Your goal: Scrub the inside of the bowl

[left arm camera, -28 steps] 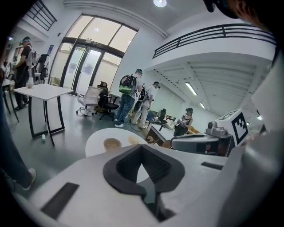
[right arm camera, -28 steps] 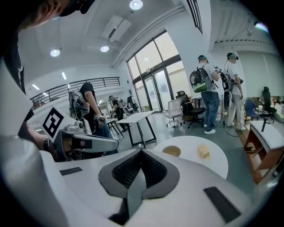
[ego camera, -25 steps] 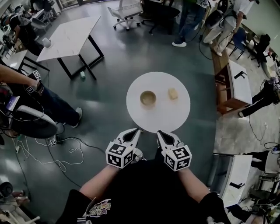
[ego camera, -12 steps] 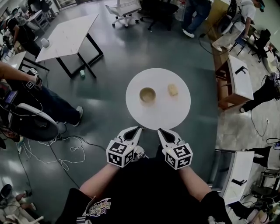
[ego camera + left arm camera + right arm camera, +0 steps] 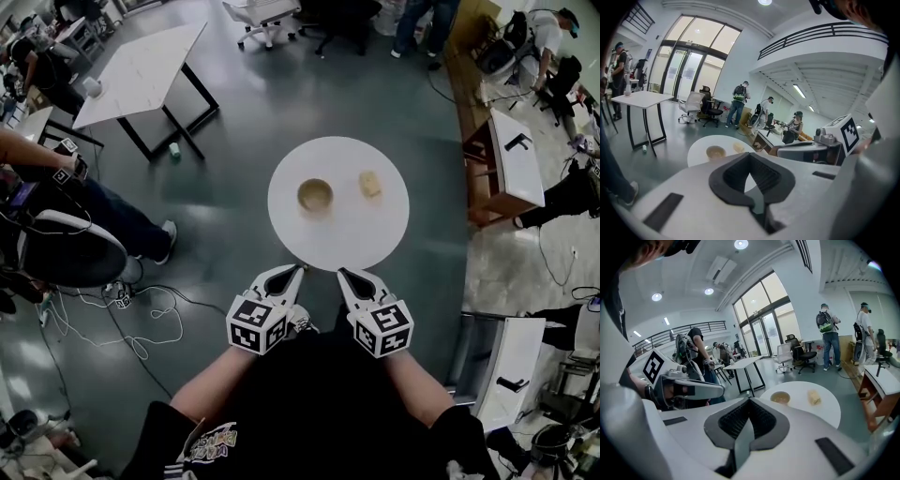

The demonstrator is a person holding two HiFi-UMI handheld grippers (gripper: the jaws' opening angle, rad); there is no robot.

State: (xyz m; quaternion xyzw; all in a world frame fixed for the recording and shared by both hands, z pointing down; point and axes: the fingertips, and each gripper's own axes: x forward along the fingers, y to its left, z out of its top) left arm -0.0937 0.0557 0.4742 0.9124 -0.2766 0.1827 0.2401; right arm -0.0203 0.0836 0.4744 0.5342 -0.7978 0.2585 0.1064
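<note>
Overhead, the head view shows a round white table (image 5: 339, 246) in the middle of the frame on a dark grey floor. The bowl (image 5: 315, 195) stands upright on it, left of centre, and a small yellowish sponge (image 5: 370, 184) lies just to the right of the bowl, apart from it. At the lower edge of the table the left gripper (image 5: 297, 270) and the right gripper (image 5: 341, 274) are held side by side. Their tips point toward the table's near rim, well short of the bowl, and each has its marker cube (image 5: 255, 325) toward the bottom of the frame. A rectangular white table (image 5: 141, 70) sits at upper left, an office chair (image 5: 262, 14) at the top edge, a seated person (image 5: 94, 220) at the left edge, and loose cables (image 5: 141, 328) lie on the floor at lower left. Next, the left gripper view shows that gripper's two dark ribbed pads pressed together with nothing between them. Beyond them, in the centre left of the frame, the bowl and sponge rest on the round table, and the other gripper shows at the right. Last, the right gripper view shows its jaws likewise pressed together and empty. The bowl and sponge lie on the round table right of centre, the bowl to the left of the sponge, and several people stand in the background.
</note>
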